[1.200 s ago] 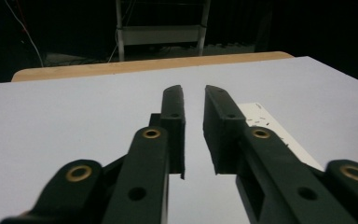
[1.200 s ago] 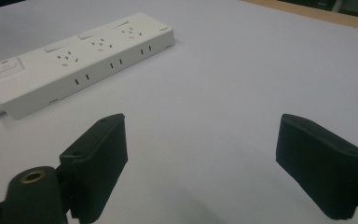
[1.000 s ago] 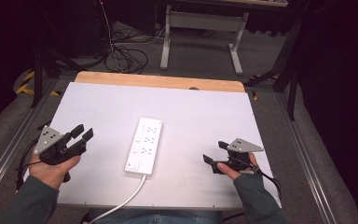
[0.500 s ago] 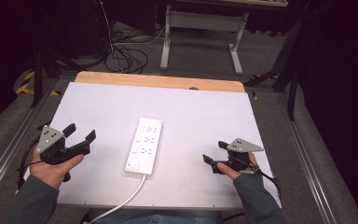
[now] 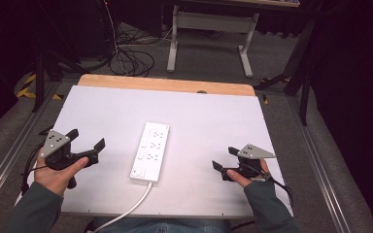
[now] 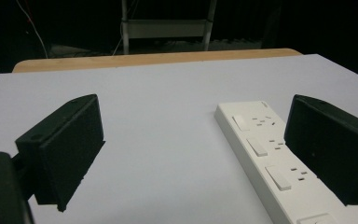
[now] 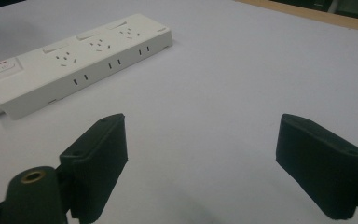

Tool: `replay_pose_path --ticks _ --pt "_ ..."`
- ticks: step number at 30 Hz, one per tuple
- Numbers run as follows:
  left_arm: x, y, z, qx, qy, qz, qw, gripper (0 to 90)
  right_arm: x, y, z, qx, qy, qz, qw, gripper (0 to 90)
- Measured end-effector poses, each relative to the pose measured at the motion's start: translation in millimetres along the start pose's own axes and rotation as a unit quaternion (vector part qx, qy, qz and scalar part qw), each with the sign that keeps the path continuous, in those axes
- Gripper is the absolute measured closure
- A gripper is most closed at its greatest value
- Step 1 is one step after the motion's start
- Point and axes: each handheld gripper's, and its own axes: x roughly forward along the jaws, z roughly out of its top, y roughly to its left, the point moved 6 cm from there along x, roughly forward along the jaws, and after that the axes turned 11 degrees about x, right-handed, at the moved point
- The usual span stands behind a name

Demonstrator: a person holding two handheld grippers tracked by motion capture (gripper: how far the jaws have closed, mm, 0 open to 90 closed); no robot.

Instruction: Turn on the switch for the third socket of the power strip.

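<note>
Fingers (image 6: 65,149) on left gripper (image 5: 85,145) and right gripper (image 5: 226,162) sat apart, empty; power strip (image 5: 150,151) lay untouched on surface (image 5: 213,116). Strip looked rigid, light, smooth; best clamped across its narrow sides mid-length.

No text, brand, number or sign can be read anywhere. The white power strip (image 7: 81,58) carries a small grey marking at its far end, too small and blurred to make out in the left gripper view, and a small red mark above its switch, which is not lettering. The grey plates on the grippers bear only holes.
</note>
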Motion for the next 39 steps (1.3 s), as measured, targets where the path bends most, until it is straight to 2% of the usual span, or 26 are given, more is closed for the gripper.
replay_pose_path --ticks 6,17,39 --pt "-4.8 3.4 -0.9 -0.008 -0.003 0.005 1.0 5.4 2.9 0.7 1.4 0.0 0.0 0.003 1.0 16.9" --pt "-4.8 2.8 -3.0 0.002 -0.003 0.003 1.0 2.6 4.0 0.4 2.3 0.0 0.0 0.004 1.0 16.9" --pt "-4.5 3.5 -4.2 0.003 -0.002 0.002 1.0 2.5 5.2 1.3 2.6 -0.002 0.001 0.006 1.0 16.9"
